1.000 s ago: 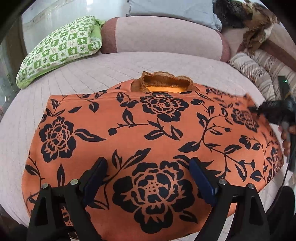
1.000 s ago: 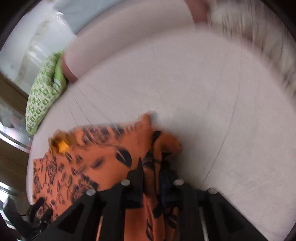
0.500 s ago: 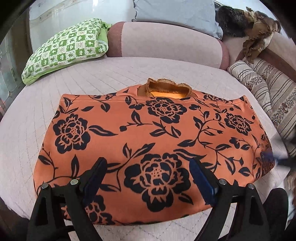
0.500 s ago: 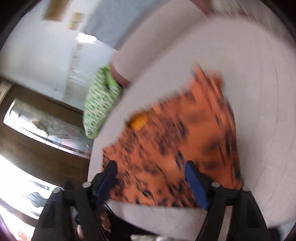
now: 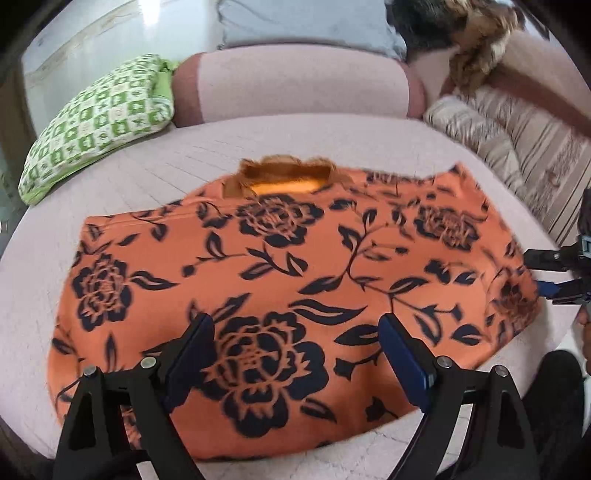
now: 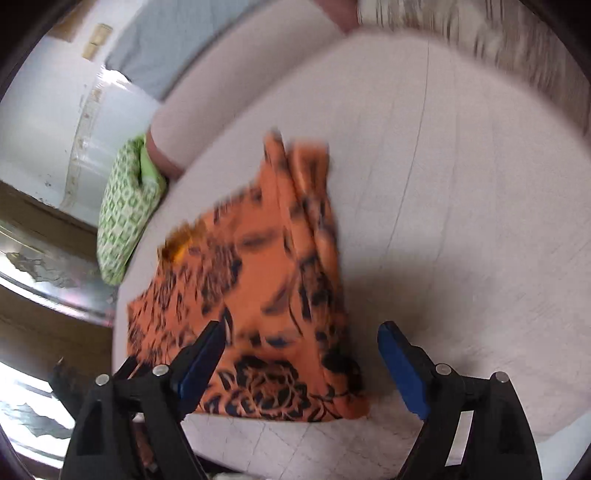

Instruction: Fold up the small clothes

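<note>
An orange garment (image 5: 295, 258) with black flowers lies flat on the pale quilted bed (image 5: 147, 166), its brown collar at the far side. My left gripper (image 5: 295, 332) hovers open over its near hem, nothing between the fingers. In the right wrist view the garment (image 6: 266, 295) shows a folded strip along its right edge. My right gripper (image 6: 301, 332) hangs above that near right corner with its jaws opening and no cloth pinched. The right gripper (image 5: 554, 275) also shows at the right edge of the left wrist view, beside the garment.
A green checked pillow (image 5: 99, 122) lies far left, a pink bolster (image 5: 295, 88) and a grey pillow (image 5: 306, 22) at the back. Striped cushions (image 5: 517, 147) and a furry throw (image 5: 476, 48) sit far right. The bed's rounded edge runs close in front.
The right gripper was shut on the garment's right edge; it has let go, spread its jaws and drawn back. The garment lies flat. The left gripper shifted slightly.
</note>
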Motion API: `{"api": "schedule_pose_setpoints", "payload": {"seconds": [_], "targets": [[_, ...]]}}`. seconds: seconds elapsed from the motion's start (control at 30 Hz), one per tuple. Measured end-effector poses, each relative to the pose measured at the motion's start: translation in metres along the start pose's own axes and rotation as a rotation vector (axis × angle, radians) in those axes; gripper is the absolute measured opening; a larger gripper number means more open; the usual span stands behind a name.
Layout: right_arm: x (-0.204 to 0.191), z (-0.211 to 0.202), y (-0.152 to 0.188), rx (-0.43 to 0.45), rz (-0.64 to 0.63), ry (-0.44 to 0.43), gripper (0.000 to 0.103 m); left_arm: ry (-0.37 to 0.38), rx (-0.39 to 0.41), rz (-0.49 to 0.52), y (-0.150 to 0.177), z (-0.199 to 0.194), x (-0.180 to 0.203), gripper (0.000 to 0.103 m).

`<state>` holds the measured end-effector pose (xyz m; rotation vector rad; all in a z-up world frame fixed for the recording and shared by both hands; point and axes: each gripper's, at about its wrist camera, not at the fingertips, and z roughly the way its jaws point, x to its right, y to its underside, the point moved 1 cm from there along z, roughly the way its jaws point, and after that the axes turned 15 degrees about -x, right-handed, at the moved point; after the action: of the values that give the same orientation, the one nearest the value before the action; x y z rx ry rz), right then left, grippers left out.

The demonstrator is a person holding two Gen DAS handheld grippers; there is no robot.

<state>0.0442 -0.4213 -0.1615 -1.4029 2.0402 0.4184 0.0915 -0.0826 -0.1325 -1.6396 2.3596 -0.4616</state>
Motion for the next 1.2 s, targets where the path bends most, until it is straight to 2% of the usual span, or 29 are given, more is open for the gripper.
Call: {"api": "schedule_pose_setpoints", "payload": {"seconds": [0.03,0.07,0.1,0.13,0.2,0.27,0.3,0.33,0.37,0.47,0.5,0.53,0.57,0.6,0.67,0.77,0.87,0.9,0.93,1.03,1.1,1.13,1.17,1.2], "targets": [[-0.004,0.003,0.004,0.006,-0.036,0.005,0.069,-0.02,-0.029,0.014,-0.001,0.01,0.003,0.09],[-0.009,0.008,0.004,-0.029,-0.047,0.026,0.052,-0.038,-0.046,0.022,-0.002,0.017,0.005,0.093],[-0.01,0.013,0.005,-0.045,-0.042,0.037,0.027,-0.053,-0.032,0.029,-0.002,0.018,0.007,0.093],[-0.016,0.013,0.007,-0.044,-0.056,0.056,0.016,-0.057,-0.028,0.032,-0.002,0.018,0.008,0.094],[-0.035,-0.001,0.016,0.004,-0.104,0.119,0.01,-0.047,-0.033,0.029,-0.003,0.018,0.006,0.094],[-0.043,-0.015,0.021,0.071,-0.095,0.153,0.009,-0.038,-0.032,0.026,-0.002,0.016,0.004,0.094],[-0.042,-0.013,0.023,0.074,-0.094,0.195,0.009,-0.036,-0.029,0.023,-0.002,0.014,0.003,0.094],[-0.034,0.007,0.018,0.02,-0.091,0.269,0.009,-0.031,-0.021,0.013,-0.002,0.01,0.002,0.094],[-0.022,0.025,0.017,-0.051,-0.07,0.272,0.013,-0.021,-0.006,0.002,-0.003,0.005,0.001,0.094],[-0.018,0.005,0.015,0.004,-0.056,0.183,0.021,0.012,0.089,0.0,-0.004,-0.018,0.001,0.094],[-0.023,-0.008,0.013,0.05,-0.062,0.165,0.038,0.01,0.116,0.005,-0.006,-0.022,0.002,0.094],[-0.026,-0.017,0.009,0.085,-0.066,0.164,0.069,0.009,0.115,0.014,-0.009,-0.021,0.003,0.094],[-0.03,-0.025,0.003,0.124,-0.076,0.163,0.081,0.009,0.09,0.028,-0.011,-0.014,0.005,0.094],[-0.034,-0.03,-0.004,0.145,-0.089,0.158,0.09,-0.004,0.053,0.036,-0.013,-0.002,0.007,0.094],[-0.037,-0.027,-0.033,0.153,-0.104,0.133,0.09,-0.008,-0.03,0.039,-0.013,0.022,0.008,0.094],[-0.026,-0.006,-0.089,0.123,-0.039,0.104,0.089,-0.006,0.004,0.037,-0.01,0.023,0.006,0.095],[0.002,0.03,-0.143,0.005,0.104,0.012,0.086,0.006,0.003,0.038,-0.01,0.024,0.005,0.095],[0.005,0.039,-0.151,-0.02,0.12,-0.021,0.063,0.003,0.007,0.043,-0.008,0.023,0.008,0.095],[-0.005,0.046,-0.159,-0.045,0.069,0.014,0.018,0.004,0.011,0.045,-0.008,0.023,0.007,0.095],[-0.052,0.026,-0.146,0.083,-0.114,0.119,0.015,0.011,0.026,0.049,-0.004,0.024,0.004,0.096],[-0.062,0.02,-0.136,0.166,-0.173,0.173,0.015,0.01,0.039,0.05,-0.003,0.024,0.006,0.098],[-0.044,0.039,-0.139,0.121,-0.128,0.213,0.015,0.009,0.046,0.049,-0.003,0.026,0.007,0.099],[-0.024,0.057,-0.144,0.041,-0.069,0.221,0.019,0.008,0.047,0.049,-0.003,0.025,0.008,0.099],[-0.006,0.062,-0.144,0.043,-0.017,0.144,0.023,0.011,0.038,0.049,-0.004,0.024,0.007,0.099]]}}
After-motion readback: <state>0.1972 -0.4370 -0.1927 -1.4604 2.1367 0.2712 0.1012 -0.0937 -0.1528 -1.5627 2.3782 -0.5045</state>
